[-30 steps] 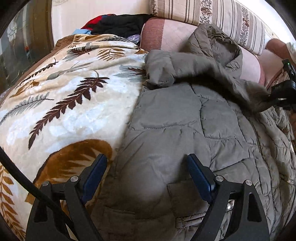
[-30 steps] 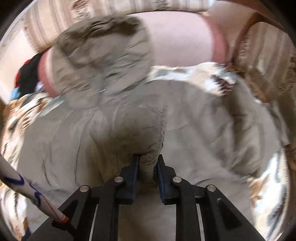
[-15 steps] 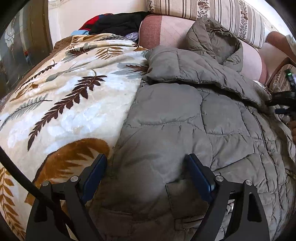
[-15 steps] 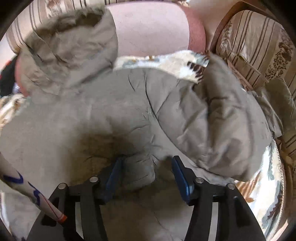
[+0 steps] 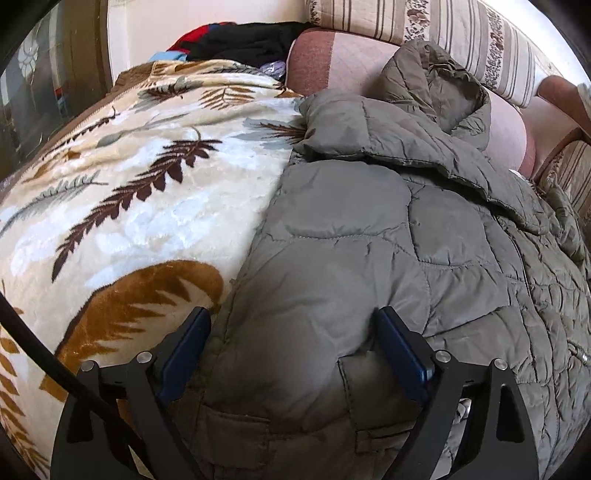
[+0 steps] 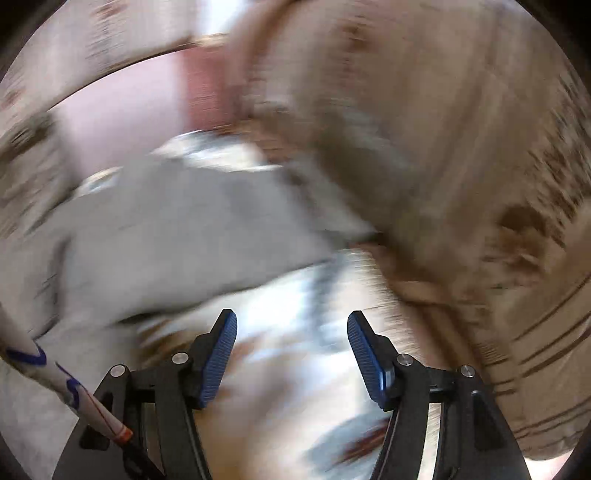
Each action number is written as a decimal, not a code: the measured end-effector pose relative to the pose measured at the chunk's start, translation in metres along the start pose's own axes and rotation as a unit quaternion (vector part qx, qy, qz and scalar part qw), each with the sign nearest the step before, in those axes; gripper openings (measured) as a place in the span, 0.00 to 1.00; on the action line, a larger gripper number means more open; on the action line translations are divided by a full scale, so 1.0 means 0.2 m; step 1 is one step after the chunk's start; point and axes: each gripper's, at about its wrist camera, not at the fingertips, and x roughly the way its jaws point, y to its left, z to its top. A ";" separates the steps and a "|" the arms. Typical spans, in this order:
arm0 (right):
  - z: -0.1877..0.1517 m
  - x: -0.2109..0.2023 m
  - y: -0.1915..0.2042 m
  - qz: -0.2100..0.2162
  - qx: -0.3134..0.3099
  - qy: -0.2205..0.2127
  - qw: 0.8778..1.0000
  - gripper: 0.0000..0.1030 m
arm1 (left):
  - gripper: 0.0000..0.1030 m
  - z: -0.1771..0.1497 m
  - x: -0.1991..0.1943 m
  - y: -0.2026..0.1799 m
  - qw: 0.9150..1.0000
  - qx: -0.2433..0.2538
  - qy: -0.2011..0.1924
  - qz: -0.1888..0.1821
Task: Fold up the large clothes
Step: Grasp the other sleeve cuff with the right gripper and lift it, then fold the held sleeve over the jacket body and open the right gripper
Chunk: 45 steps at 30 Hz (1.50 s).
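Observation:
A large grey-green quilted jacket [image 5: 369, 236] lies spread on a leaf-patterned blanket [image 5: 122, 206], its hood [image 5: 432, 85] against the pink sofa back. One sleeve [image 5: 388, 136] lies folded across its upper part. My left gripper [image 5: 291, 350] is open, its blue pads either side of the jacket's lower hem, resting on the fabric. My right gripper [image 6: 291, 354] is open and empty above the blanket; its view is blurred, with the jacket [image 6: 166, 229] to the left.
A striped sofa back cushion [image 5: 443, 33] and pink bolster [image 5: 332, 55] run behind. A pile of dark and red clothes [image 5: 240, 40] sits at the far left corner. A striped armrest [image 6: 480, 147] rises on the right.
My right gripper opened, released the sleeve it had carried across the jacket, and swung away to the right. The sleeve now lies flat. My left gripper stayed put.

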 end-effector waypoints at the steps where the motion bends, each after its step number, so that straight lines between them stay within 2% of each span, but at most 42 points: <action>1: 0.03 0.04 -0.07 -0.011 0.010 0.000 1.000 0.65 | 0.89 0.00 0.00 0.00 1.000 -0.003 0.002 -0.002; 4: 0.12 0.18 -0.21 -0.031 0.028 0.005 0.999 0.65 | 0.90 0.00 0.01 0.00 1.000 -0.003 0.004 0.001; 7: 0.23 0.30 -0.26 -0.038 0.032 0.002 0.999 0.65 | 0.91 0.00 0.02 -0.02 1.000 0.002 0.007 0.011; 13: 0.40 0.44 -0.20 -0.036 0.012 -0.010 0.999 0.62 | 0.94 0.00 0.03 -0.03 1.000 0.007 0.012 0.027; 15: 0.44 0.51 -0.15 -0.054 -0.003 -0.010 0.998 0.50 | 0.95 0.00 0.04 -0.03 0.999 0.009 0.013 0.031; 17: 0.47 0.54 -0.13 -0.063 -0.001 -0.002 0.998 0.16 | 0.95 0.00 0.04 -0.03 0.999 0.010 0.013 0.032; 18: 0.48 0.53 -0.14 -0.059 0.006 0.000 0.998 0.15 | 0.95 0.00 0.04 -0.03 0.999 0.009 0.013 0.033; 20: 0.51 0.47 -0.17 -0.043 0.021 -0.010 0.999 0.12 | 0.95 0.00 0.04 -0.03 0.999 0.010 0.013 0.032; 22: 0.52 0.39 -0.20 -0.053 0.029 -0.022 0.998 0.11 | 0.95 0.00 0.04 -0.03 0.999 0.009 0.013 0.031; 26: 0.61 0.16 -0.36 -0.053 0.097 -0.050 0.993 0.08 | 0.95 0.00 0.04 -0.02 1.000 0.003 0.012 0.023; 30: 0.66 -0.11 -0.32 -0.061 0.098 -0.080 0.990 0.09 | 0.95 0.00 0.04 -0.01 1.000 -0.003 0.009 0.014; 33: 0.66 -0.35 -0.19 -0.018 0.083 -0.099 0.991 0.09 | 0.95 0.00 0.03 0.00 1.000 -0.007 0.008 0.007; 36: 0.66 -0.57 0.03 0.029 0.054 -0.113 0.992 0.09 | 0.95 0.00 0.03 0.01 1.000 -0.011 0.008 0.001; 41: 0.56 -0.85 0.59 0.115 -0.027 -0.114 0.986 0.09 | 0.95 -0.01 -0.01 0.03 1.000 -0.016 0.001 -0.019; 45: 0.39 -0.98 1.01 0.176 -0.090 -0.098 0.975 0.09 | 0.95 -0.01 -0.10 0.03 0.999 -0.019 -0.032 -0.033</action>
